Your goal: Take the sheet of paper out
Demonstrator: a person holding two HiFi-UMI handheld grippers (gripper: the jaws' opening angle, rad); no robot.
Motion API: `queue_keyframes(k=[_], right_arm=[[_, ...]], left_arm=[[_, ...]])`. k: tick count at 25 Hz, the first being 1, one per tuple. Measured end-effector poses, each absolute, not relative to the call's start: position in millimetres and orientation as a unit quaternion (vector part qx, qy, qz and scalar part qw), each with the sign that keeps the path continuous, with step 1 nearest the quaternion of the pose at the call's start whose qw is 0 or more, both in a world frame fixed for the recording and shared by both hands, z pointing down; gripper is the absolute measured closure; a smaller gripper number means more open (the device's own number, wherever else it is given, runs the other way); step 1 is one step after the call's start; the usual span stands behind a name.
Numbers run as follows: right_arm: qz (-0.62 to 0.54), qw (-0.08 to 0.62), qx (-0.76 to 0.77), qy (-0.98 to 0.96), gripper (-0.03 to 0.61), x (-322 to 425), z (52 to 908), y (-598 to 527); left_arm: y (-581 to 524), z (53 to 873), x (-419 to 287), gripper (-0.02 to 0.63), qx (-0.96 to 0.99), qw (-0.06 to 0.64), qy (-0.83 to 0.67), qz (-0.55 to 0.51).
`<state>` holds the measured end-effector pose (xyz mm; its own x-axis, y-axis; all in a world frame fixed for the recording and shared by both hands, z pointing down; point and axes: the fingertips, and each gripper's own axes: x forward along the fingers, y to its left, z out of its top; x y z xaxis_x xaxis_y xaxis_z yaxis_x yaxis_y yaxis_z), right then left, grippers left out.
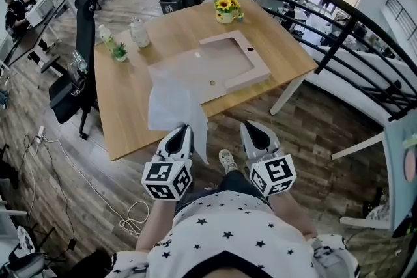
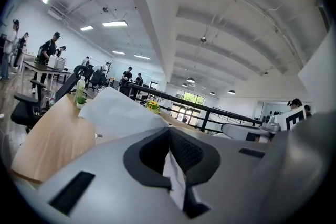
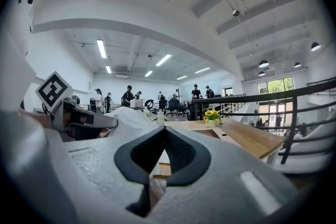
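Observation:
A white sheet of paper point(image 1: 174, 99) trails from the flat pinkish folder point(image 1: 225, 62) on the wooden table point(image 1: 130, 120) and droops over the near edge. My left gripper point(image 1: 183, 135) is shut on the sheet's near end, just off the table's front edge. In the left gripper view the paper point(image 2: 119, 113) billows ahead of the left gripper point(image 2: 169, 131), and a strip of it shows in the slit between the pressed pads. My right gripper point(image 1: 255, 131) hovers beside it, off the table, shut with nothing in it. The right gripper point(image 3: 165, 132) points at the table's corner.
A pot of yellow flowers point(image 1: 227, 8) stands at the far edge, with a jar point(image 1: 139, 33), a bottle point(image 1: 104, 32) and a small plant point(image 1: 119, 52) at the far left. A black office chair point(image 1: 77, 78) sits left of the table. A black railing point(image 1: 339, 16) runs along the right.

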<state>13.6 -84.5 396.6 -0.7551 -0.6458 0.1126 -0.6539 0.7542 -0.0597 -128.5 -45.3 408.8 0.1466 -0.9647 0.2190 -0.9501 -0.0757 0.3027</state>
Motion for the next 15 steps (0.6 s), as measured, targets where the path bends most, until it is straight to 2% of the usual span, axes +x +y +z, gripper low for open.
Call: queue_keyframes(k=[15], right_arm=[[0.067, 0.044, 0.348, -0.934, 0.572, 16.5, 407.5, -80.0]], left_arm=[[-45.6, 418.9, -127.2, 0.609, 0.736, 0.199, -0.647, -0.006]])
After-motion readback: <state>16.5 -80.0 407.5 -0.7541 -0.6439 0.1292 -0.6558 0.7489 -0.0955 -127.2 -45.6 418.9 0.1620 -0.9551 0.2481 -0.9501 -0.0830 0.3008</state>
